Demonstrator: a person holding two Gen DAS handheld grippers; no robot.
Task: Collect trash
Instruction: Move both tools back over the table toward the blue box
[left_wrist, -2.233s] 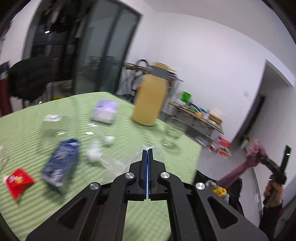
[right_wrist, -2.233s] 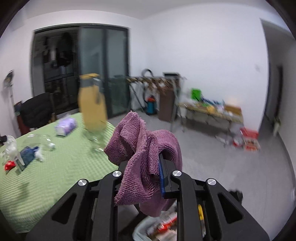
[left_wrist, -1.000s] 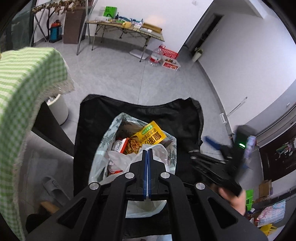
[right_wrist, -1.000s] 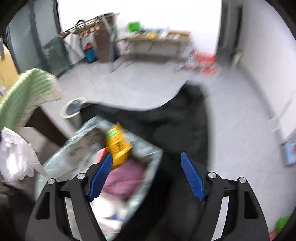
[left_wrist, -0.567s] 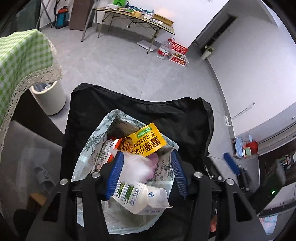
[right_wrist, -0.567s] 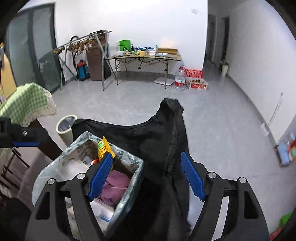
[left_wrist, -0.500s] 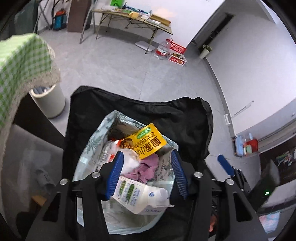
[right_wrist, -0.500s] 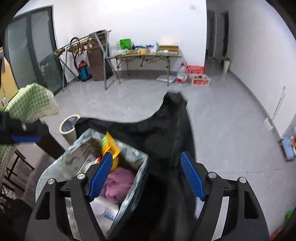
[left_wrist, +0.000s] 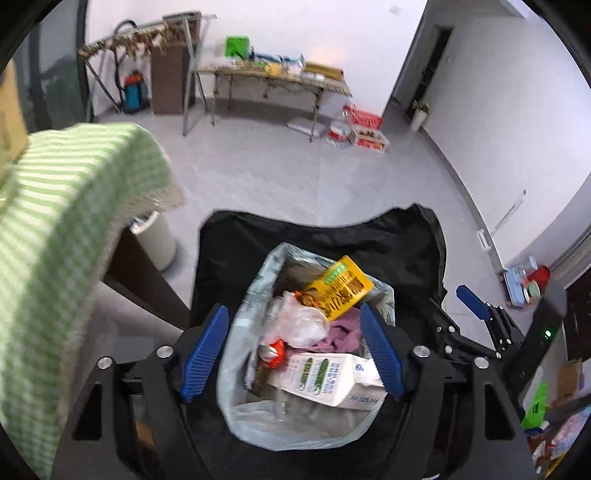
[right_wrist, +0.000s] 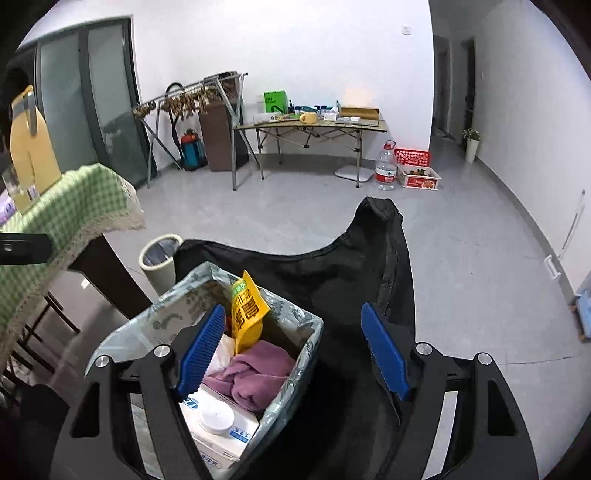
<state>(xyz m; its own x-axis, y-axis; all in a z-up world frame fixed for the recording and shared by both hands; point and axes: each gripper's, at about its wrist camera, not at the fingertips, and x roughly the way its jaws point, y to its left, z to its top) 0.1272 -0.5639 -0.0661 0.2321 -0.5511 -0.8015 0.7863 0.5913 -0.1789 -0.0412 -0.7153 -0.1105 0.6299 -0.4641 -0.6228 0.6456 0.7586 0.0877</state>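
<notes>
A trash bin lined with a pale patterned bag (left_wrist: 240, 369) (right_wrist: 155, 314) stands on the floor on a black cloth. Inside lie a yellow snack packet (left_wrist: 336, 286) (right_wrist: 247, 310), a purple cloth (left_wrist: 343, 332) (right_wrist: 255, 369), a crumpled clear plastic bag (left_wrist: 299, 321), a red can (left_wrist: 273, 350) and a white milk carton (left_wrist: 325, 380) (right_wrist: 218, 428). My left gripper (left_wrist: 291, 354) is open and empty just above the bin. My right gripper (right_wrist: 291, 354) is open and empty to the bin's right; it also shows in the left wrist view (left_wrist: 476, 314).
The table with the green checked cloth (left_wrist: 66, 221) (right_wrist: 55, 214) stands to the left, with a yellow jug (right_wrist: 29, 144) on it. A small beige waste basket (right_wrist: 160, 258) stands under its corner. A folding table (right_wrist: 314, 125) with clutter is by the far wall.
The left gripper swung from the table to over the bin, opened and let the clear plastic bag fall in. The right gripper opened and dropped the purple cloth into the bin.
</notes>
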